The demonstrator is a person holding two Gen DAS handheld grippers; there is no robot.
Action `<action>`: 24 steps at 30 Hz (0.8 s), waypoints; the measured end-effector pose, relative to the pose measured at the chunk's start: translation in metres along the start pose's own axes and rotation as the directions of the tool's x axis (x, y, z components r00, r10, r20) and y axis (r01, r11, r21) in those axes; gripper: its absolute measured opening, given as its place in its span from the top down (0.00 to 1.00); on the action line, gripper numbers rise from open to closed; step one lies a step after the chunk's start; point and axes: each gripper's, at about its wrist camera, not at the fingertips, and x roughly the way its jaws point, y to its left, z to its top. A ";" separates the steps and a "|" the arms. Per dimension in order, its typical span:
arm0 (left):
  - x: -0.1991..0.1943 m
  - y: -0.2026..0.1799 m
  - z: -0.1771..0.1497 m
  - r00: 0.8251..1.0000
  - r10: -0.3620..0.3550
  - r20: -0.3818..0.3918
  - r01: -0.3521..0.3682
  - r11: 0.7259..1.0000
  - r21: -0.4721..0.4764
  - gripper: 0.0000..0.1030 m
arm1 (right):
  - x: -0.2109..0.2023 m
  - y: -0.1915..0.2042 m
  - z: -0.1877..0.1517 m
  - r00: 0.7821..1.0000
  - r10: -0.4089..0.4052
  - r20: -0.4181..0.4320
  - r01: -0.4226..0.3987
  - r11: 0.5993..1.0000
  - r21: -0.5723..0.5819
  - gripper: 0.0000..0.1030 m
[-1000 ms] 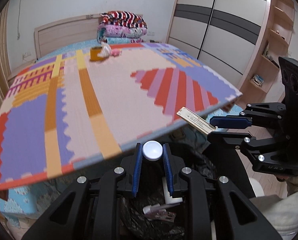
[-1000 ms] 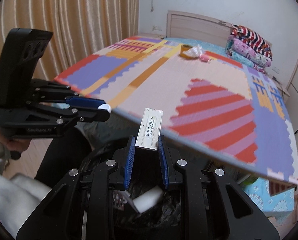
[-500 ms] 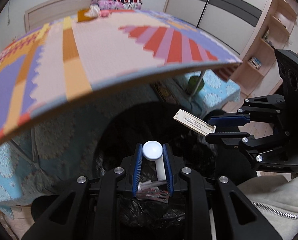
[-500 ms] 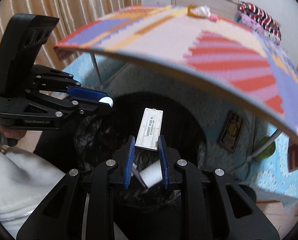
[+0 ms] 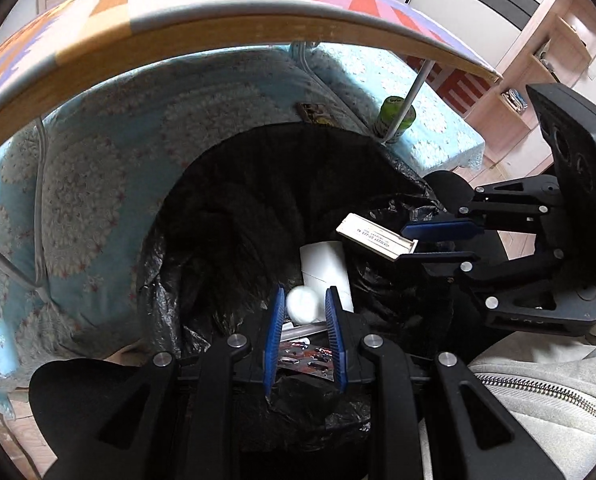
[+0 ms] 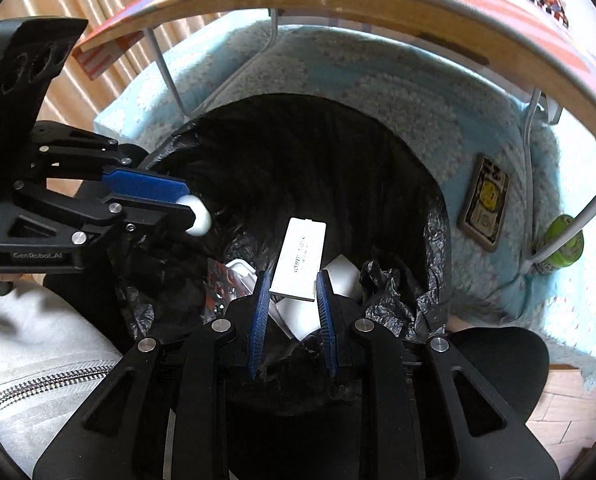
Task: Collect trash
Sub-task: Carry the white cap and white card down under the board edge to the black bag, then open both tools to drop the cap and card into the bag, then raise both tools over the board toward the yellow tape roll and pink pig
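A black-lined trash bin (image 5: 258,208) stands below both grippers; it also shows in the right wrist view (image 6: 429,240). My left gripper (image 5: 302,300) is shut on a small white round cap (image 5: 302,305), held over the bin mouth; the cap also shows in the right wrist view (image 6: 198,220). My right gripper (image 6: 292,288) is shut on a flat white labelled box (image 6: 301,260), also over the bin; the box also shows in the left wrist view (image 5: 375,237). White packaging (image 5: 323,264) and a foil blister (image 5: 305,362) lie inside the bin.
A folding table with a colourful mat (image 5: 218,36) overhangs the bin on thin metal legs (image 6: 166,76). A blue patterned bedspread (image 5: 98,168) lies behind. A green can (image 6: 561,244) and a small flat pack (image 6: 485,204) sit on the bedspread.
Both grippers have tilted down and dropped from table height to just over the bin mouth, still holding the cap and the box.
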 end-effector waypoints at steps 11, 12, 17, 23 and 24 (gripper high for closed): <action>-0.005 0.002 0.004 1.000 -0.018 0.009 0.019 1.000 -0.010 0.61 | 0.002 -0.004 0.002 1.000 0.007 0.000 -0.007 1.000 0.019 0.75; -0.006 0.002 0.005 1.000 -0.019 0.015 0.019 1.000 -0.008 0.61 | 0.000 -0.005 0.003 1.000 0.006 0.005 -0.006 1.000 0.019 0.75; -0.018 0.001 0.008 0.999 -0.011 0.046 0.011 1.000 -0.001 0.61 | -0.011 -0.005 0.007 0.999 -0.002 0.032 0.002 1.000 0.014 0.75; -0.043 0.003 0.014 0.994 0.005 0.107 -0.004 1.000 -0.004 0.61 | -0.027 -0.005 0.012 0.998 -0.013 0.068 0.012 1.000 0.005 0.75; -0.047 0.004 0.015 0.993 0.010 0.116 -0.009 1.000 -0.004 0.61 | -0.031 -0.005 0.013 0.997 -0.015 0.077 0.015 1.000 0.002 0.75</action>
